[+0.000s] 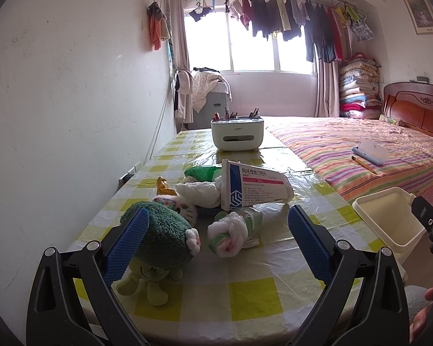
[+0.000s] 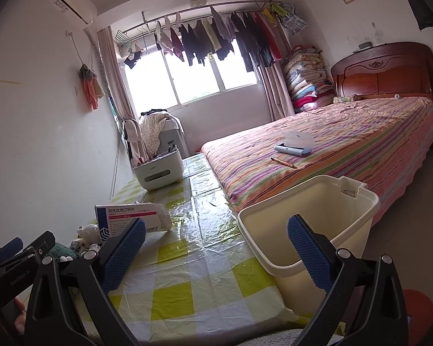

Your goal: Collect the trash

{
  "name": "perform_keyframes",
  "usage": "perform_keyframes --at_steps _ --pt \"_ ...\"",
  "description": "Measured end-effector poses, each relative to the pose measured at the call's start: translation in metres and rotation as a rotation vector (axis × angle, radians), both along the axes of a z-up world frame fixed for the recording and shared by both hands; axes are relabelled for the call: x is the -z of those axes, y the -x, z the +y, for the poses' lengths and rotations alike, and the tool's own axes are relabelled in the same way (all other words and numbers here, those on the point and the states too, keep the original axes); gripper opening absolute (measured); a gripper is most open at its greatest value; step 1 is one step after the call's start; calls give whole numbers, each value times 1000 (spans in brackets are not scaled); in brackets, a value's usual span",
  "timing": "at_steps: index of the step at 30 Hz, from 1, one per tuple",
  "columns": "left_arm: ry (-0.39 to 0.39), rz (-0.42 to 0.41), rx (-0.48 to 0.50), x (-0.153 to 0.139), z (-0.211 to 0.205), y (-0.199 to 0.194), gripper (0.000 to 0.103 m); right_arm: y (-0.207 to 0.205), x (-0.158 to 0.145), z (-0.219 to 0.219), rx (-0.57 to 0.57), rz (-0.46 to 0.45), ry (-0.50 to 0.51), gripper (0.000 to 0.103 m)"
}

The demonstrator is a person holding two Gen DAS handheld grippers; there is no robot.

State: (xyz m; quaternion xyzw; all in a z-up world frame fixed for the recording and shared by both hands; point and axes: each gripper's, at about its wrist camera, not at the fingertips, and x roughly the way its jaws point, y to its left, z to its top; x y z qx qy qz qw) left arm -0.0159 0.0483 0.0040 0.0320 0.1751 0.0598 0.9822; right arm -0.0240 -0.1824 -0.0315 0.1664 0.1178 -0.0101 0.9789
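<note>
Several scraps, a knotted plastic wad [image 1: 231, 238] and a medicine box [image 1: 254, 186], lay on the checked tablecloth [image 1: 245, 297] beside a cream bin [image 2: 309, 219]. Both the left gripper [image 1: 218, 240] and right gripper [image 2: 216, 248] were spread, empty. A striped bed [image 2: 332, 150] adjoined the table.

— How does the left gripper [image 1: 216, 239] stand?
— Jaws spread wide, blue pads [image 1: 128, 245] apart, nothing between them.
— And the right gripper [image 2: 216, 245]?
— The same: gaping, clasping nothing, level and pointing forward, with fingertips of a hand [image 2: 19, 314] behind the left one.
</note>
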Motion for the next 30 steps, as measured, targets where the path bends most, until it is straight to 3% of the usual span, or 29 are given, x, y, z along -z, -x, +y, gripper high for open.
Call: perform_keyframes --at_steps 16,23,30 --pt "-29 -11 8 2 -5 2 96 -3 -1 5 61 52 56 96" --pt "-2 -10 9 3 -6 -3 96 -4 0 -1 54 57 41 96" --pt "-33 -11 22 5 -17 -3 96 -4 1 -6 62 62 31 96"
